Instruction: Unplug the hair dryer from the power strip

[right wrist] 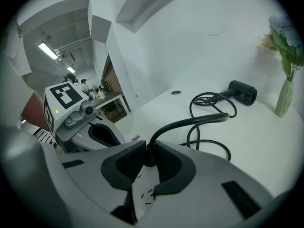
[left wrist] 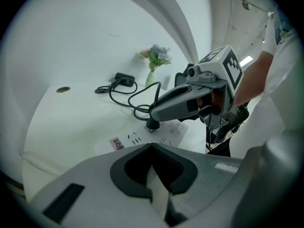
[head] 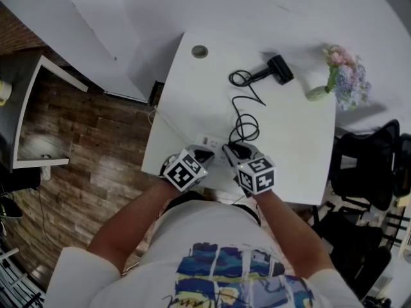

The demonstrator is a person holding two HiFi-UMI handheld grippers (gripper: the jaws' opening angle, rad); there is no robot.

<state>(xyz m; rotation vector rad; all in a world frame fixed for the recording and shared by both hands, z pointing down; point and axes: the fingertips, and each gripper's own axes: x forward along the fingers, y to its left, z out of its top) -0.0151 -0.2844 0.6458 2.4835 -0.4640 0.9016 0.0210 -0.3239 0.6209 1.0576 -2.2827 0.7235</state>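
Note:
A black hair dryer point(head: 277, 69) lies at the back of the white table point(head: 302, 146). Its black cord point(head: 243, 124) loops forward to a plug point(left wrist: 152, 124) seated in the white power strip point(left wrist: 142, 139) near the table's front edge. My right gripper point(right wrist: 148, 148) is shut on the plug point(right wrist: 148, 156), with a pad against each side of it. My left gripper point(left wrist: 152, 146) sits over the strip's near end and is shut on it; a white wedge of the strip shows between its jaws. In the head view the left gripper point(head: 196, 159) and the right gripper point(head: 243, 154) stand side by side.
A small vase of flowers point(head: 340, 79) stands at the table's back right, and a round cable grommet point(head: 200, 51) at the back left. A black chair point(head: 369, 165) is to the right of the table. Wooden floor lies to the left.

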